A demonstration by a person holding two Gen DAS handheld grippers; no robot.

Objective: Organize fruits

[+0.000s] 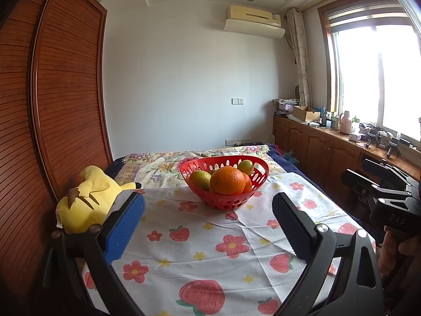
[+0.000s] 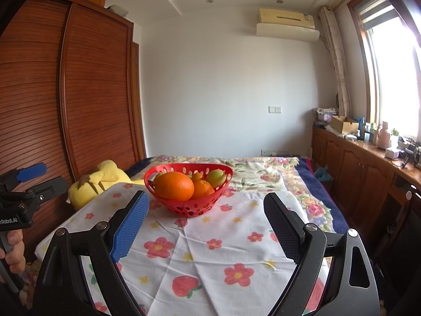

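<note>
1. Nearest the left wrist camera, the left gripper (image 1: 208, 208) was seen with its jaws spread wide and nothing between them, one blue pad (image 1: 126, 229) on the left and a dark pad on the right.
2. Nearest the right wrist camera, the right gripper (image 2: 206, 208) was likewise held released and empty above the cloth.
3. A white cloth (image 1: 200, 239) printed with red flowers and strawberries was spread beneath both grippers, over a floral bedspread (image 2: 265, 173).
4. A red perforated basket (image 1: 223, 200) was set on the far part of the cloth, ahead of both grippers and well apart from them.
5. A large orange (image 1: 227, 180) was seen at the front of the basket, with a smaller orange (image 2: 202, 188) touching it on the right.
6. Two greenish-yellow fruits (image 1: 200, 179) were placed behind them, inside the basket.
7. A yellow plush toy (image 1: 84, 200) was lying at the cloth's left edge, beside a louvred wooden wardrobe (image 1: 60, 92).
8. From the left wrist view, the right gripper's body was glimpsed at the right edge.
</note>
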